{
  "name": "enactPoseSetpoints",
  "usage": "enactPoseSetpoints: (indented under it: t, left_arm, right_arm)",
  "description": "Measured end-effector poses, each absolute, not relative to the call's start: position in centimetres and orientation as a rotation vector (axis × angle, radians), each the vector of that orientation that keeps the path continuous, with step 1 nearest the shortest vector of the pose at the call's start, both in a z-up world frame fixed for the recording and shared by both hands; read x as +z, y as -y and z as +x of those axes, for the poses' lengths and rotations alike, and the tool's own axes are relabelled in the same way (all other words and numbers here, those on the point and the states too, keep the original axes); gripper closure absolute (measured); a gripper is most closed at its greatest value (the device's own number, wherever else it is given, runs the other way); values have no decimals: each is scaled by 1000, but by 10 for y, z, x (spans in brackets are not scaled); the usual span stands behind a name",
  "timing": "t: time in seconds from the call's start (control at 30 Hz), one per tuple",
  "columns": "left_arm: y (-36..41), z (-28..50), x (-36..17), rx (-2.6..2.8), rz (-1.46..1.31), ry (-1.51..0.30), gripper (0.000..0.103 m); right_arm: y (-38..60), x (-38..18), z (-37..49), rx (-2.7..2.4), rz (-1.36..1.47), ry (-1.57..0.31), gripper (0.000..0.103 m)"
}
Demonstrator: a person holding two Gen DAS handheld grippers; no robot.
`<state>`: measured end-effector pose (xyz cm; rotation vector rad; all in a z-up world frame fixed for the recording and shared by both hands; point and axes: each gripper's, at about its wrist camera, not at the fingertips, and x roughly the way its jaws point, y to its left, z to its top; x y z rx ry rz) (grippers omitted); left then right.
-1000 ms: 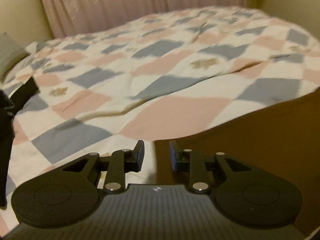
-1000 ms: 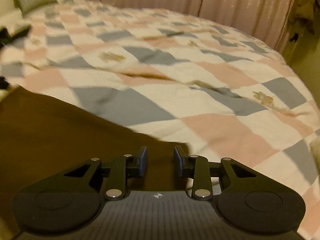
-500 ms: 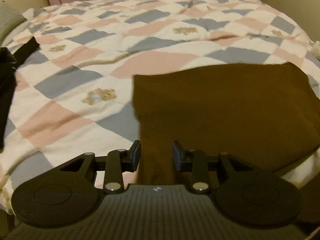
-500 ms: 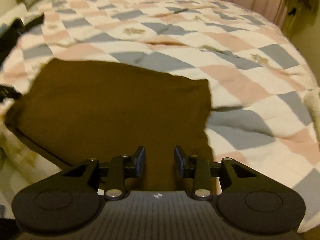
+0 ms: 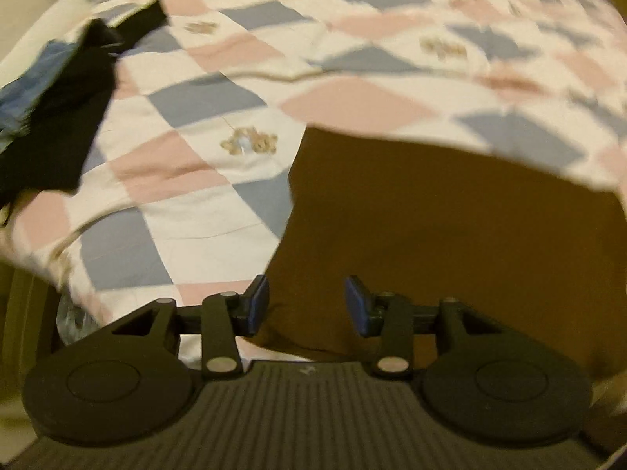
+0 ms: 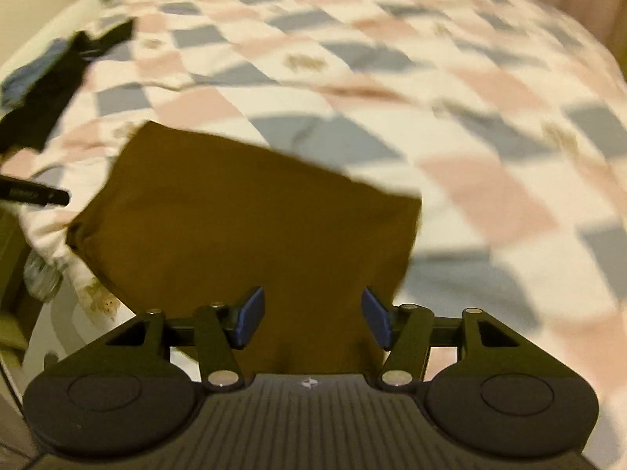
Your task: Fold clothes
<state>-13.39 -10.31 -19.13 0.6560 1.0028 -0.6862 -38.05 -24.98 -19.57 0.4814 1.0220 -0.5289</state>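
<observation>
Brown garment [image 6: 250,227] is lying folded mid-frame; left gripper [image 5: 307,305] and right gripper [image 6: 311,317] are hovering wide open, empty, releasing it.

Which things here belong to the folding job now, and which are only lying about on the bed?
Belongs to the job:
- flat brown cloth garment
- left tool, open
- right tool, open

Lying about:
- black garment at the left edge of the bed
- blue fabric beside it
- checkered pink, grey and white quilt

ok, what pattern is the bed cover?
The bed cover is a pink, grey-blue and cream diamond check; clearest in the left wrist view.
</observation>
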Motion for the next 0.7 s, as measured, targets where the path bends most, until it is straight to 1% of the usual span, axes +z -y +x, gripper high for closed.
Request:
enactPoseSetpoints:
  t: [0.13, 0.17, 0.27, 0.37, 0.43, 0.53, 0.57, 0.63, 0.7]
  left_arm:
    - [117, -192, -160, -512, 554, -992, 63]
    - [117, -208, -152, -464, 523, -999, 61]
    - [119, -257, -126, -366, 453, -1039, 61]
    - [116, -296, -102, -300, 414, -1002, 53]
    - [114, -316, -93, -257, 388, -988, 53]
    - [111, -340, -90, -218, 360, -976, 53]
    - [108, -347, -92, -215, 344, -973, 52]
    - [100, -361, -107, -216, 345, -970, 52]
    - [98, -377, -131, -226, 395, -974, 52]
  right_arm:
    - [287, -191, -400, -305, 375, -1016, 45]
    - [294, -189, -405, -252, 340, -1021, 45]
    - [309, -172, -423, -122, 246, -1022, 45]
    - [318, -157, -437, 8, 189, -979, 45]
    - [318, -156, -441, 54, 119, -957, 45]
    - [322, -157, -449, 85, 88, -942, 45]
    - [322, -161, -451, 104, 75, -943, 43]
    - [320, -172, -456, 146, 17, -953, 38]
    - [311, -193, -463, 194, -126, -975, 38]
